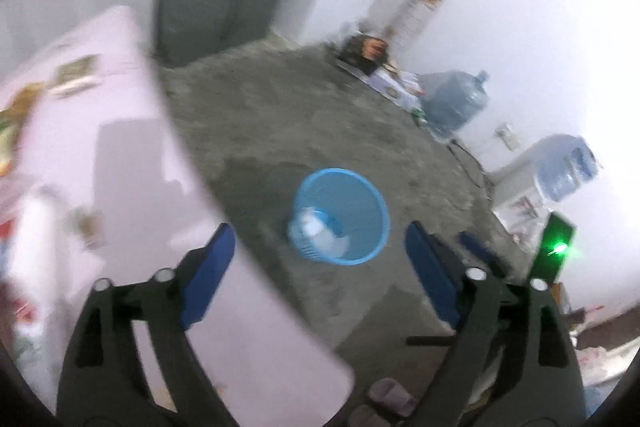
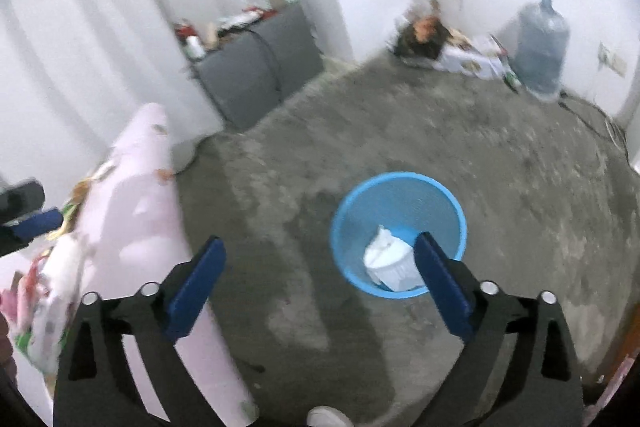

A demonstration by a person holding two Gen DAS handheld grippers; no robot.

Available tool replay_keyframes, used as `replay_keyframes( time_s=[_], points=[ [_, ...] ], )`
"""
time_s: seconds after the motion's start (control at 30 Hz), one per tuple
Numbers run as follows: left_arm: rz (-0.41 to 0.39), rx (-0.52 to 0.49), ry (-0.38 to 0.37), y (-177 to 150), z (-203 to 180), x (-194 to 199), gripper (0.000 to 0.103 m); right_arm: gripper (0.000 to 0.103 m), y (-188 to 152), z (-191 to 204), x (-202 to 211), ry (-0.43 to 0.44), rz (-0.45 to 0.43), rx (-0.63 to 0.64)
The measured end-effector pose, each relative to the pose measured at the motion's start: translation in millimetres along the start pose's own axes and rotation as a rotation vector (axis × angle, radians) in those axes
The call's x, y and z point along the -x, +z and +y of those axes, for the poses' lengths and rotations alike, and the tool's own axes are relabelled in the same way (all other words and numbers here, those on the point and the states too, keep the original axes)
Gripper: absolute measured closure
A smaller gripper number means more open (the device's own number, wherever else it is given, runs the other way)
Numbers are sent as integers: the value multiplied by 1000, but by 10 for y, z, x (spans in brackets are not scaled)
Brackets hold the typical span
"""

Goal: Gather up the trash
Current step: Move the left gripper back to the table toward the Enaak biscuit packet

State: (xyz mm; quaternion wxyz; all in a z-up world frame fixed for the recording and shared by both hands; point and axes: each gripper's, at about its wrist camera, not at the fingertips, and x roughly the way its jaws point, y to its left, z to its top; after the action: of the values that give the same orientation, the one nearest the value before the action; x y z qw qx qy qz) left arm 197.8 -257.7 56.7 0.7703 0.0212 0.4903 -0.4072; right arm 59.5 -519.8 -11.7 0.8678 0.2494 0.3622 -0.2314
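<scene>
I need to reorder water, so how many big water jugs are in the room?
2. One jug stands on the floor by the far wall, next to the boxes. The other jug sits on a white dispenser, right of the first. More may be hidden out of frame.

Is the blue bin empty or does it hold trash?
Not empty: the blue bin stands upright with crumpled white trash at its bottom.

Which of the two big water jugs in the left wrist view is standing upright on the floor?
The farther water jug, neck up on the floor near the boxes. The nearer jug is tipped over atop a white stand.
</scene>
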Motion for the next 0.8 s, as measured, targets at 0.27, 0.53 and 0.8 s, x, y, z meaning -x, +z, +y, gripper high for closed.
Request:
replay_keyframes(
  time_s=[0.27,0.53,0.8],
  points=[
    [-125,168,189,-514,983,1374,16,6,-132,989,476,-74,-80,266],
    [-273,272,402,-881,1895,2310,9,6,-303,1899,776,-28,-195,516],
    [-334,280,332,-1072,2257,2536,9,6,-289,2255,710,342,-94,489]
  ],
)
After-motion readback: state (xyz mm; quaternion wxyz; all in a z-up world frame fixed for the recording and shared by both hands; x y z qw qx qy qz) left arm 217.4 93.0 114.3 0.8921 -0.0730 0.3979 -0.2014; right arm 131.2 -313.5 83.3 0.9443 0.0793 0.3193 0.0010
